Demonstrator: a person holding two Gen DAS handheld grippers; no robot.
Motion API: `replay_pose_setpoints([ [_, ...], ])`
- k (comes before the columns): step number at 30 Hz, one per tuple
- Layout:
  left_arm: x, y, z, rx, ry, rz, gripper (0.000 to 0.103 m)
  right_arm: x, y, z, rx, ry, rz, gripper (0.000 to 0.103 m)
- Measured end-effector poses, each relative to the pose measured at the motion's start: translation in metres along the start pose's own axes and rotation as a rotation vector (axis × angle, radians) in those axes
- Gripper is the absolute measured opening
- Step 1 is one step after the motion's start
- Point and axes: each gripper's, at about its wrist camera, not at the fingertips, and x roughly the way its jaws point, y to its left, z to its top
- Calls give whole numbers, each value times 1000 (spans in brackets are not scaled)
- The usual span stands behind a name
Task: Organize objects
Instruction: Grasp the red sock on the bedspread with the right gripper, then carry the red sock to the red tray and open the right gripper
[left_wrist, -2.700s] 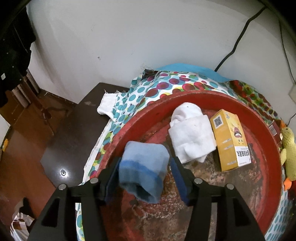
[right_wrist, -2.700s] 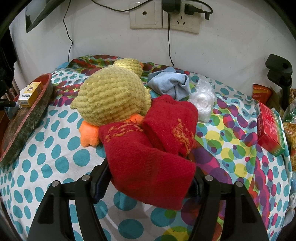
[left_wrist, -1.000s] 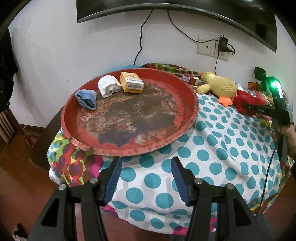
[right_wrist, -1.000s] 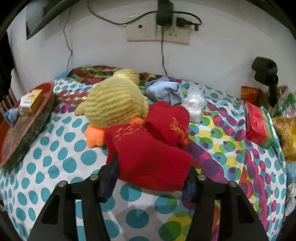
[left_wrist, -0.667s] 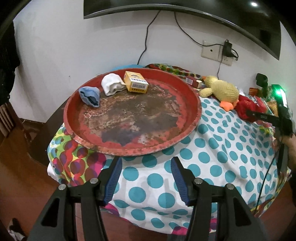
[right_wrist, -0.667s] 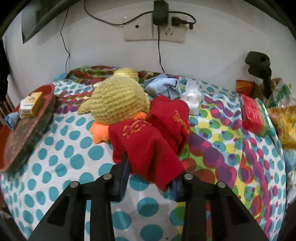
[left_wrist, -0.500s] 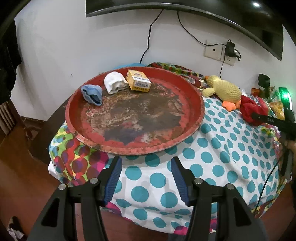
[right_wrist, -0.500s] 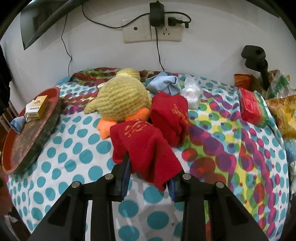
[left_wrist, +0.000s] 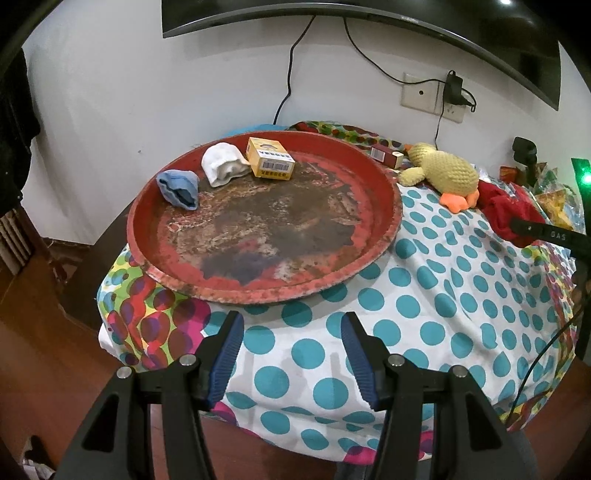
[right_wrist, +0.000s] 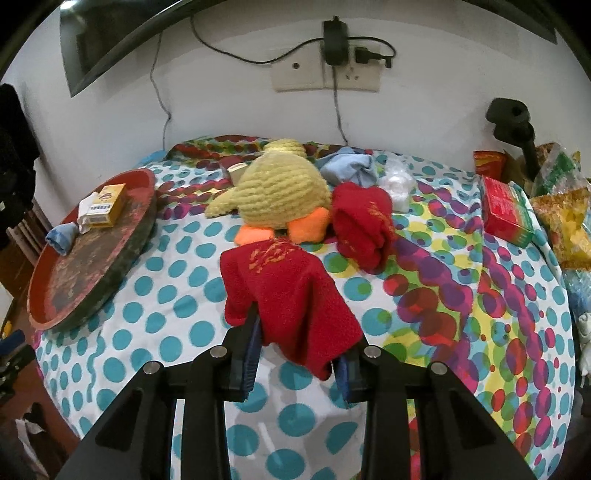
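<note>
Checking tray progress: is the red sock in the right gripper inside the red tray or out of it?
Out. The red sock hangs clamped in the right gripper above the dotted cloth; red tray sits apart.

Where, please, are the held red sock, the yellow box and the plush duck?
red sock (right_wrist: 291, 295), right wrist view, middle of its draped body.
yellow box (left_wrist: 271, 162), left wrist view, its barcode face.
plush duck (right_wrist: 284, 192), right wrist view, its knitted back.

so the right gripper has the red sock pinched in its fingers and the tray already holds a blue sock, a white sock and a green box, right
Nearly. The box on the tray is yellow, as the left wrist view shows. The rest holds: the right gripper pinches the red sock, and the blue sock and white sock lie on the tray.
</note>
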Motion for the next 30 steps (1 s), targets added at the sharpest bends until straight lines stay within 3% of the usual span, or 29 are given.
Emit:
replay_pose_setpoints([
  [7, -1, 4, 1, -19, 0, 1, 56, -9, 37, 16, -43, -16, 59, 31],
  [15, -2, 14, 3, -42, -1, 16, 56, -3, 108, 44, -141, -20, 141, 31],
  [23, -1, 26, 5, -78, 7, 11, 56, 33, 182, 74, -210, 11, 202, 31],
  [30, 0, 30, 5, -74, 6, 12, 56, 70, 216, 99, -232, 37, 168, 31],
])
